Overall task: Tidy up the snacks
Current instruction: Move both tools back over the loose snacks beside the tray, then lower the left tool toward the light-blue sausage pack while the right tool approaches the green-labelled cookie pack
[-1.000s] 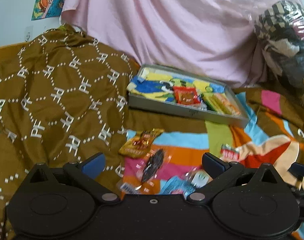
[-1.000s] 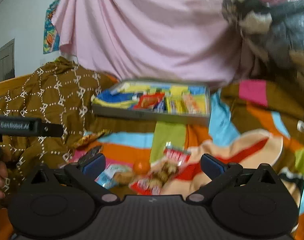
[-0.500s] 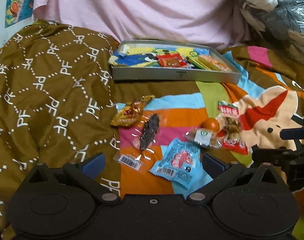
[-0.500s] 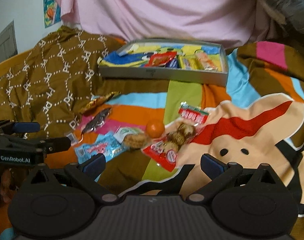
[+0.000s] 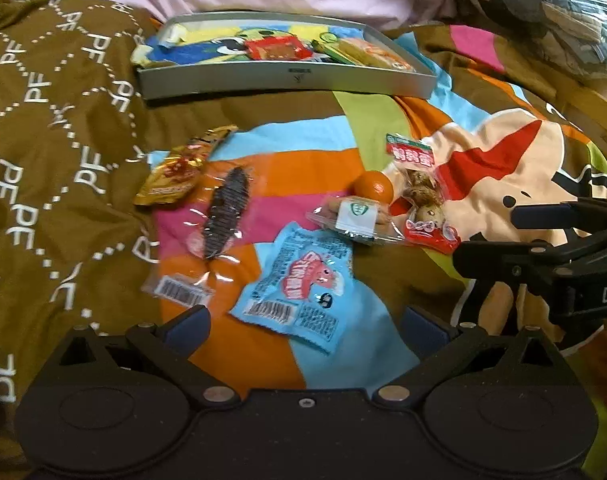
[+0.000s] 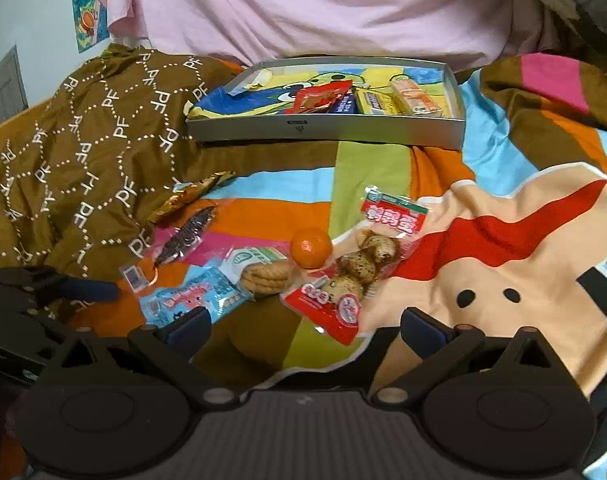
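tray (image 6: 323,130): 4 snack packs inside | left tool (image 5: 303,326): released | right tool (image 6: 305,326): released

We see soft, even indoor light with weak shadows. Fisheye bending curves the grey tray (image 5: 287,80) and darkens the corners. Glare glints off the clear wrapper (image 5: 219,216); fine print looks slightly soft.

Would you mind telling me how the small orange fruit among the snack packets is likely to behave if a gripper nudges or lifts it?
The orange fruit looks round and smooth, so it would probably roll when nudged. It lies on soft blanket against the red packet, which may check it. Flat fingers could slip on it.
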`<action>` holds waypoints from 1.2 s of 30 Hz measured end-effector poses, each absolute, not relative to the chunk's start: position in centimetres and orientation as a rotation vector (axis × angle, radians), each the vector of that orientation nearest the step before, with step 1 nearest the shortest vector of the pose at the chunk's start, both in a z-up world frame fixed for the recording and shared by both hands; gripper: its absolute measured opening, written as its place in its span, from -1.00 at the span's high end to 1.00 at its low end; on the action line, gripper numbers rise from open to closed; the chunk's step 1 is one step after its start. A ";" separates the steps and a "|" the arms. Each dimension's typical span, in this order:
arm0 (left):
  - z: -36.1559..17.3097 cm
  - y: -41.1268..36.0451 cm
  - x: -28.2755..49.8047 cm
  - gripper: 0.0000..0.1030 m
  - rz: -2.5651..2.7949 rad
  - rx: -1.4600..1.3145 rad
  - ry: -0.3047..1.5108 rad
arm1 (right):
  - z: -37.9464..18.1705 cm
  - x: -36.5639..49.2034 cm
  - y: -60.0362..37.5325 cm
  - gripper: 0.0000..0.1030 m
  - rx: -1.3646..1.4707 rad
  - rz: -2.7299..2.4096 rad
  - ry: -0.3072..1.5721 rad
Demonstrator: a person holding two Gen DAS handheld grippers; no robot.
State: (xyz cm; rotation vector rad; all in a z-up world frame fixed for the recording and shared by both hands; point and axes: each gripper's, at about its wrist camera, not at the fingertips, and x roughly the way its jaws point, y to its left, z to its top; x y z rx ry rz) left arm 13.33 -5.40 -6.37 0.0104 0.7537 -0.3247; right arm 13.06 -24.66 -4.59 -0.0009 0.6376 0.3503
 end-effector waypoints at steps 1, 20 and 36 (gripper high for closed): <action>-6.4 -5.5 13.5 -0.98 -0.332 0.011 0.755 | -4.6 13.3 -24.7 -1.00 0.005 0.363 0.638; -7.3 -6.4 17.0 -0.98 -0.485 0.131 0.803 | -6.3 22.2 -24.4 -1.00 0.270 0.640 0.758; -7.7 -6.0 17.4 -0.98 -0.492 0.084 0.813 | -7.3 22.7 -22.0 -0.61 0.136 0.613 0.785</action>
